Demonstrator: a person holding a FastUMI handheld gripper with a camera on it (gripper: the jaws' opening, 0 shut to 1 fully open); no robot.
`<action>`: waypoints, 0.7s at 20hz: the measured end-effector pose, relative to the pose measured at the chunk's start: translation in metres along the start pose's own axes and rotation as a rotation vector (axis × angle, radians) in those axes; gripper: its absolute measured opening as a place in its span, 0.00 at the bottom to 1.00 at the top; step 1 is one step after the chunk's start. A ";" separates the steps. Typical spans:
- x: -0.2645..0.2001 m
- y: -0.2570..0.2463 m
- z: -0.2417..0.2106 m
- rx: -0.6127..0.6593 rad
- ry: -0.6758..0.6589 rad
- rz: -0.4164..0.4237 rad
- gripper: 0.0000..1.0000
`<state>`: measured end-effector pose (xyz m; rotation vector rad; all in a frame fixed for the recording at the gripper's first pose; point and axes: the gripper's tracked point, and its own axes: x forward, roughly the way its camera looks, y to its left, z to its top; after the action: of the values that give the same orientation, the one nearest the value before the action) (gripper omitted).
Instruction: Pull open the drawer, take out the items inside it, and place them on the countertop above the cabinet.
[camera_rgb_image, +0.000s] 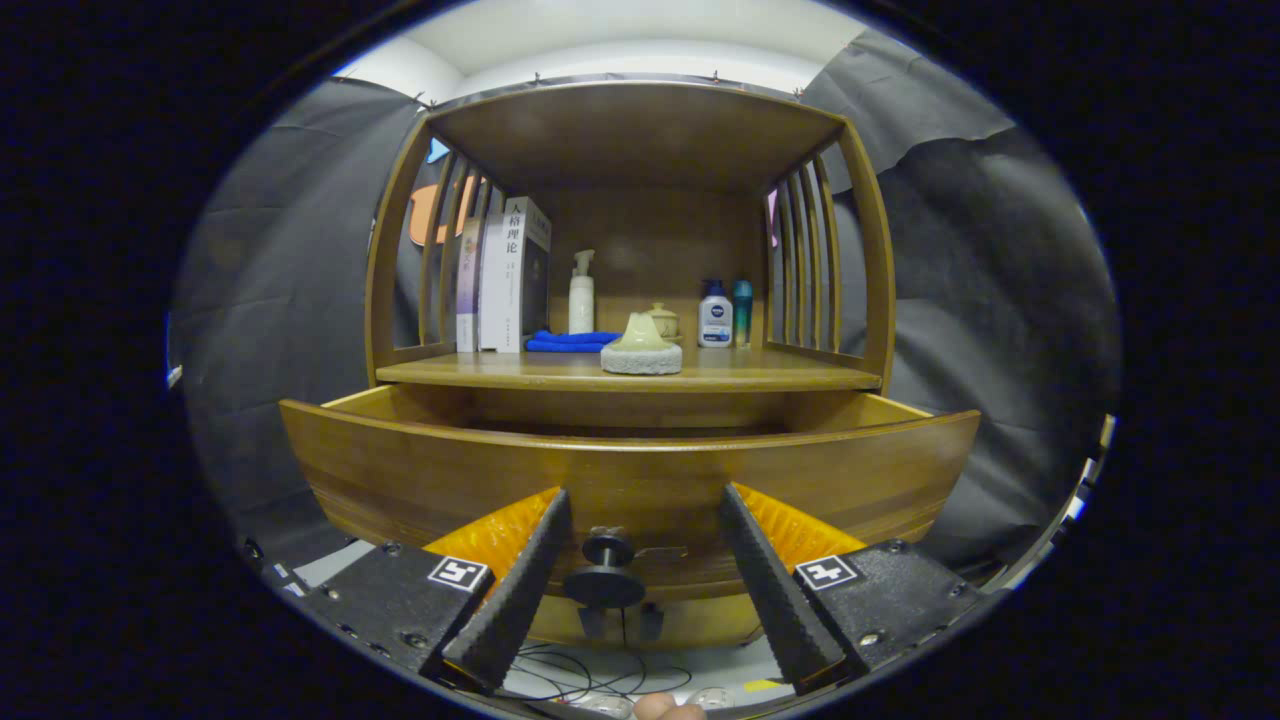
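The gripper (640, 515) has its jaws spread wide and released, one on each side of the dark knob (606, 570) on the drawer front, neither touching it; the knob sits in the gap between them, a little nearer the left one. That straddle fits a pull on the knob, and the drawer (630, 480) already stands well out from the cabinet, so the opening step looks done or nearly so. Its front panel hides the inside, so what lies in it cannot be told from here. Just beyond and above is the bench (800, 376), a wooden top under a slatted hutch, where the items should go. It carries a pale ornament (641, 346) near the front edge, a blue cloth (570, 341), upright books (505, 275), a pump bottle (581, 292) and two small bottles (726, 312). Black cloth walls the booth.
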<state>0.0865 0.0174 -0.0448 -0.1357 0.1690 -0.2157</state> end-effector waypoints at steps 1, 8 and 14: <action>0.004 -0.001 0.000 0.000 0.002 0.000 0.97; 0.029 0.000 0.005 0.013 0.012 0.004 0.97; 0.052 0.001 0.012 0.037 0.034 0.007 0.97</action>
<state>0.1384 0.0081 -0.0415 -0.0943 0.1995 -0.2141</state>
